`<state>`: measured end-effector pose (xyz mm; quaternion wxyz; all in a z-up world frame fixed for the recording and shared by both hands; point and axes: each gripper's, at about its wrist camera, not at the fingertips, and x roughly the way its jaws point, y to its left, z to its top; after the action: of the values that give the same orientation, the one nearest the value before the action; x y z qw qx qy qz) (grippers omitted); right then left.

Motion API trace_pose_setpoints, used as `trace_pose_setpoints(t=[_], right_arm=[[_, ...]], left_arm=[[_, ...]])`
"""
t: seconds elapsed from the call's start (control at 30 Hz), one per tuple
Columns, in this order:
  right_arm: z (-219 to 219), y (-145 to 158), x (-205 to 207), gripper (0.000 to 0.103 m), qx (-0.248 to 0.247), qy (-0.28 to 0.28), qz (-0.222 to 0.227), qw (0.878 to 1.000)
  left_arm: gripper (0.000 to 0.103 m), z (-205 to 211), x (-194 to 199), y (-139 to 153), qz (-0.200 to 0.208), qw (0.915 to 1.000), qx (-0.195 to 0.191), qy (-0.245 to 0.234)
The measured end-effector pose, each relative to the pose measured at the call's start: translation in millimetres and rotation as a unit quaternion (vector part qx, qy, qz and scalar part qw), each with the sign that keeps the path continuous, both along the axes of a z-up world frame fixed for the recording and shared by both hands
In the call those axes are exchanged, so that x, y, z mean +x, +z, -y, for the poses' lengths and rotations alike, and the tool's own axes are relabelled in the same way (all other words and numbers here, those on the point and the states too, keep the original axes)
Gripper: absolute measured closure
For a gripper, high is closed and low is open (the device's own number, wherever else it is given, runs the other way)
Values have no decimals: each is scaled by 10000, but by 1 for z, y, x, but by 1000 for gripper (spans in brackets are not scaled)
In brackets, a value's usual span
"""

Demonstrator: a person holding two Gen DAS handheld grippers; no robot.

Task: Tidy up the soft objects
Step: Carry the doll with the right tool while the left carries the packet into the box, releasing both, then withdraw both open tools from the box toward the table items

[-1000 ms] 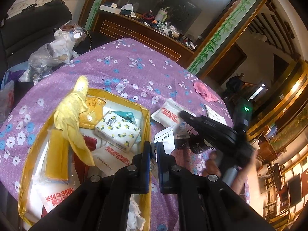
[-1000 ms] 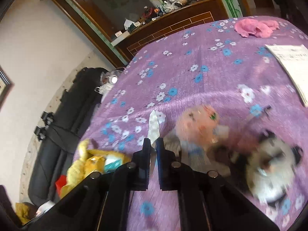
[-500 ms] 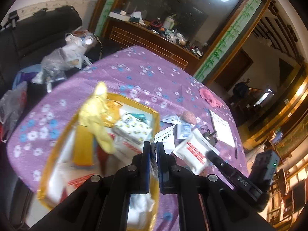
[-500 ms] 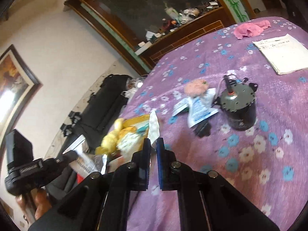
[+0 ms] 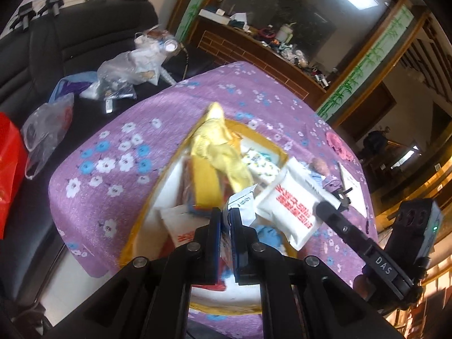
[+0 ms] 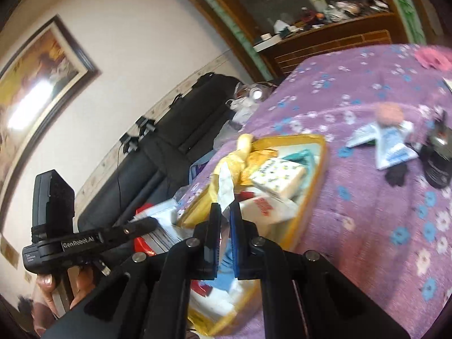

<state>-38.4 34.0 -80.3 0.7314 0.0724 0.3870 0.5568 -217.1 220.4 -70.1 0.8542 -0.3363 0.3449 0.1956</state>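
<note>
A yellow tray (image 5: 135,237) on the purple flowered table holds several soft packs, a yellow cloth (image 5: 217,144) and a lemon-print tissue pack (image 5: 260,163). My left gripper (image 5: 224,212) is shut on a small white sachet (image 5: 240,200) above the tray. My right gripper (image 6: 224,209) is shut on a white tissue pack with red print (image 5: 291,206), held over the tray's right rim; in the right wrist view the pack's edge (image 6: 226,186) shows between the fingers. The tray also shows in the right wrist view (image 6: 316,178).
On the cloth right of the tray lie a pink soft ball (image 6: 388,113), blue-white sachets (image 6: 392,141) and a dark motor-like object (image 6: 438,161). A pink cloth (image 6: 432,58) lies at the far edge. A black sofa with plastic bags (image 5: 124,67) stands left of the table.
Both grippers have moved over the yellow tray. The right gripper has carried the red-print tissue pack from beside the tray to above its right rim.
</note>
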Motion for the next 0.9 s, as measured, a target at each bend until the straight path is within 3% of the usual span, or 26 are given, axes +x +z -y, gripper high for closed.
trace_pose_setpoints(t=[0.27, 0.33, 0.4, 0.47, 0.5, 0.6, 0.7, 0.9], right_arm=[[-30, -18, -8, 95, -437, 53, 198, 9988], [-28, -21, -7, 93, -416, -25, 137, 9990], [-22, -23, -2, 93, -360, -119, 12, 9993], [-16, -24, 2, 91, -321, -183, -94, 9993], [-12, -24, 4, 86, -299, -229, -126, 9992], [1, -25, 10, 57, -200, -421, -269, 9986], [16, -24, 19, 54, -57, -554, -452, 9974], [49, -21, 35, 40, 101, -916, -559, 9942]], left_arm=[[94, 5, 5, -9, -83, 9985, 536, 118], [78, 8, 8, -13, -147, 9986, 494, 86], [49, 11, 9, -14, -76, 9992, 371, 100], [44, 15, 9, -11, 12, 9989, 440, 151], [40, 18, 9, -8, 36, 9985, 511, 176], [35, 26, 10, 1, 48, 9964, 797, 272], [34, 37, 12, 10, 75, 9939, 1065, 271], [27, 65, 24, 32, 467, 9936, 1026, -117]])
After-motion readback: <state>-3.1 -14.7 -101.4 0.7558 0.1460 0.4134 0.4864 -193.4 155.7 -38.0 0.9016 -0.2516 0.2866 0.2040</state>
